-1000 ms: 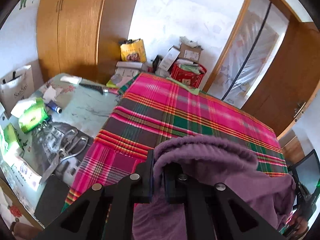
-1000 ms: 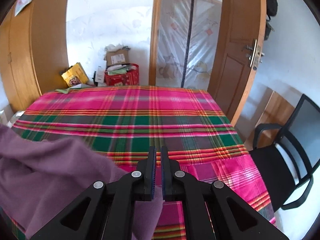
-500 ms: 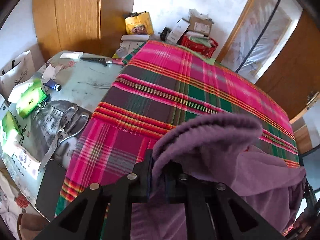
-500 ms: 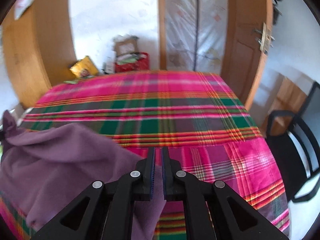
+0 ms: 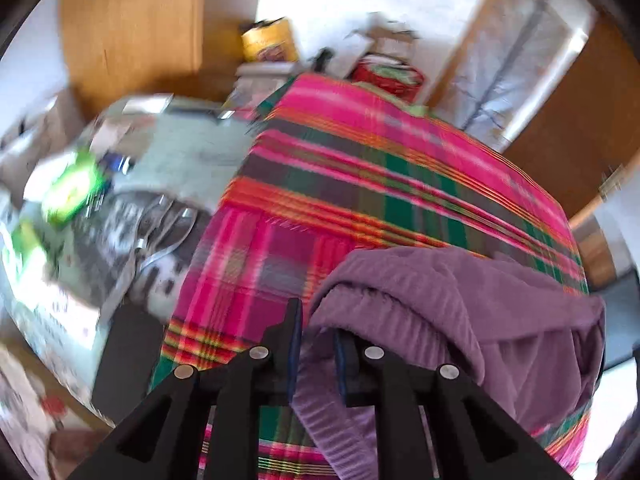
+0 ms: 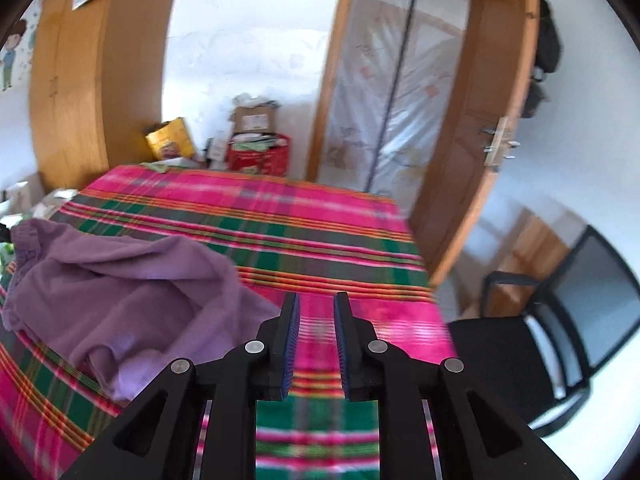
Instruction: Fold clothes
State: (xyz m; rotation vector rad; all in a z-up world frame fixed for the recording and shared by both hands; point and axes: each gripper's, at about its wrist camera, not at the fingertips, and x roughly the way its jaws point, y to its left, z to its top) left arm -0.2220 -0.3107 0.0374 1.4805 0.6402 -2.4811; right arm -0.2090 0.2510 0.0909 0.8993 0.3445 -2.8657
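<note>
A purple garment (image 5: 460, 312) lies bunched on the pink and green plaid cloth (image 5: 360, 184). In the left wrist view its ribbed hem still runs through the gap of my left gripper (image 5: 316, 344), whose jaws stand apart. In the right wrist view the purple garment (image 6: 120, 292) lies in a heap to the left, clear of my right gripper (image 6: 316, 336), which is open and empty above the plaid cloth (image 6: 280, 236).
A side table (image 5: 132, 184) with green packets, scissors and papers stands left of the plaid surface. Boxes and a red basket (image 6: 258, 156) sit by the far wall. A black office chair (image 6: 560, 332) stands at the right, near a wooden door (image 6: 492, 120).
Both grippers have opened. The right one has let go of the garment, which has dropped in a heap to its left. The left view has swung and is blurred.
</note>
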